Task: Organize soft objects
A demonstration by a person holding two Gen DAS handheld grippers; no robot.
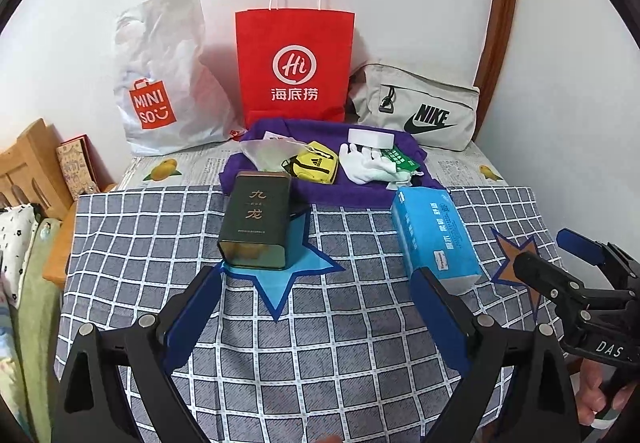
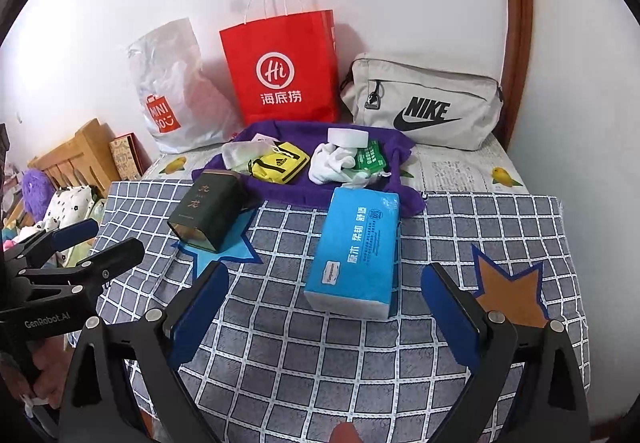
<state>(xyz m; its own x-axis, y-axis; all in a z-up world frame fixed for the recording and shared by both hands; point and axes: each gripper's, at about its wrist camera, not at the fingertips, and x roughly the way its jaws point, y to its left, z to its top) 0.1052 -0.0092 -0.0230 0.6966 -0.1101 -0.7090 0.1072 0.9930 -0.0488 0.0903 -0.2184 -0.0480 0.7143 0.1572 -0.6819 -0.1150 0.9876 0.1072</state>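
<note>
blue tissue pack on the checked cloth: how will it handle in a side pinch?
The blue tissue pack looks like a soft plastic-wrapped brick, so it will probably squash under the pads rather than resist. Likely light for its size. The film wrap looks glossy, so it may slip. It lies flat, unlikely to roll or tip.

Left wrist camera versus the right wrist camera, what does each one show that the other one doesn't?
Only the left wrist view shows the right gripper at its right edge. Only the right wrist view shows the left gripper and a purple plush toy at its left. Both show the dark tea tin lying on the blue star, the blue tissue pack and the red bag.
</note>
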